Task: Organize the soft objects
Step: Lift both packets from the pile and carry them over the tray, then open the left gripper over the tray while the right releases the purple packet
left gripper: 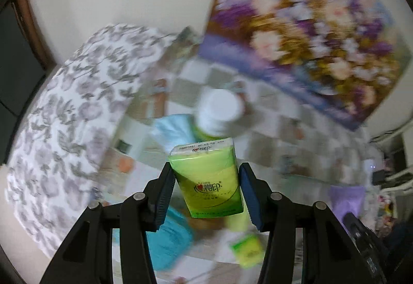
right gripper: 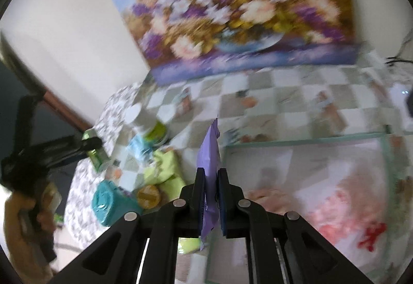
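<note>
My left gripper (left gripper: 205,189) is shut on a green tissue pack (left gripper: 207,178) and holds it in the air above the checked table. In the right wrist view the left gripper (right gripper: 89,146) shows at the left with the green pack (right gripper: 96,155). My right gripper (right gripper: 211,196) is shut on a thin purple packet (right gripper: 210,162), held edge-on above the left rim of a clear glass box (right gripper: 296,139). The purple packet also shows in the left wrist view (left gripper: 346,200). Below lie a teal packet (right gripper: 111,202), light green packs (right gripper: 165,170) and a pale blue pack (right gripper: 138,146).
A white-capped green bottle (left gripper: 219,111) stands on the checked tablecloth (right gripper: 284,93). A flower painting (right gripper: 240,8) leans on the wall behind. A grey leaf-print cloth (left gripper: 72,113) covers the left side. A round orange item (right gripper: 148,196) lies by the teal packet.
</note>
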